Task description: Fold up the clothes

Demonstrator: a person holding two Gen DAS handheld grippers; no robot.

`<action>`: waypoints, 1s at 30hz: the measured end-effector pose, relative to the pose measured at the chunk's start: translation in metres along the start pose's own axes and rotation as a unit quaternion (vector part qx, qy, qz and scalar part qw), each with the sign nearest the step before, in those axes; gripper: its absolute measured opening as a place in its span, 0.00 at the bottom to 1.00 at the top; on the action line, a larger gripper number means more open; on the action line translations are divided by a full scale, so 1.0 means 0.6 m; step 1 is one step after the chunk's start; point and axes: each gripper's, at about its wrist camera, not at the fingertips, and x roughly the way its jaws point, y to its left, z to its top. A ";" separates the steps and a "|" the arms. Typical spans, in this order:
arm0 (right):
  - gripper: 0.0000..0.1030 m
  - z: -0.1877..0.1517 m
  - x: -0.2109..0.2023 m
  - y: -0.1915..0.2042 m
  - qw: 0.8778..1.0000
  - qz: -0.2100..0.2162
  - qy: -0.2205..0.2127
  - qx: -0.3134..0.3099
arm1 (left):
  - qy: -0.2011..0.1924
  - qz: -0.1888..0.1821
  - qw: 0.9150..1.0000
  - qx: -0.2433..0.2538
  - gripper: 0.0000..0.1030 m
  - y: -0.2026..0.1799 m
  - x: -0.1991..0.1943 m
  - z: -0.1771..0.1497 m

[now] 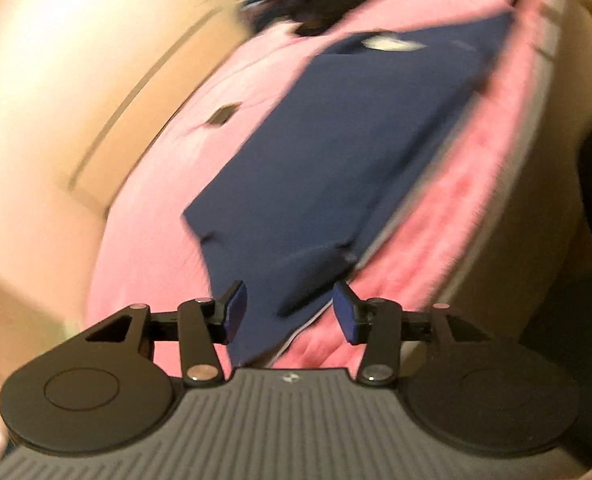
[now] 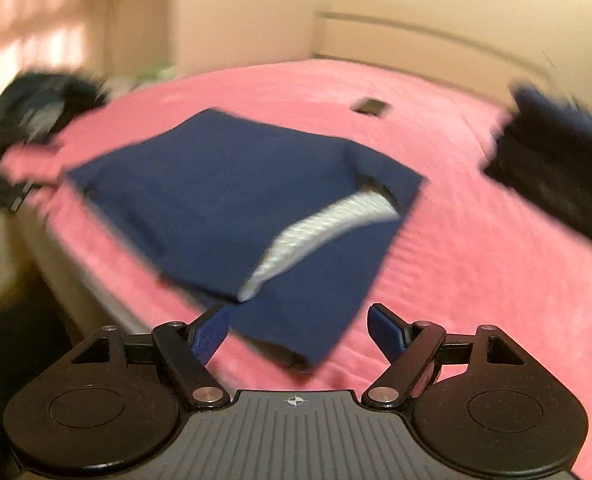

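A navy garment [image 2: 224,200] is seen lying partly folded on a pink bed cover [image 2: 476,280], close to the cover's near edge. A white ribbed band [image 2: 320,232] is shown across its top, running toward the near edge. In the right wrist view, the right gripper [image 2: 300,330] is held wide apart above the garment's nearest corner, with nothing between its blue pads [image 2: 210,338]. In the left wrist view, the left gripper [image 1: 290,312] is likewise spread wide, gripping nothing, over one end of the garment [image 1: 336,152] by the cover's edge [image 1: 436,240]. A small dark object [image 2: 370,106] is seen on the cover toward the far edge; its kind cannot be told. Dark clothes [image 2: 44,116] are heaped at the far left corner. Both views are blurred.
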 end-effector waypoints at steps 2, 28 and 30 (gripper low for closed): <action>0.77 0.006 0.012 0.038 0.998 -0.003 0.000 -0.062 | -0.001 -0.004 0.997 0.074 0.45 -0.030 0.015 0.007; 0.05 -0.002 0.162 0.150 0.918 -0.058 0.045 -0.389 | -0.030 0.015 0.974 0.223 0.14 -0.051 0.098 -0.018; 0.05 -0.001 0.162 0.145 0.924 -0.055 0.053 -0.376 | -0.028 0.012 0.972 0.232 0.06 -0.053 0.104 -0.017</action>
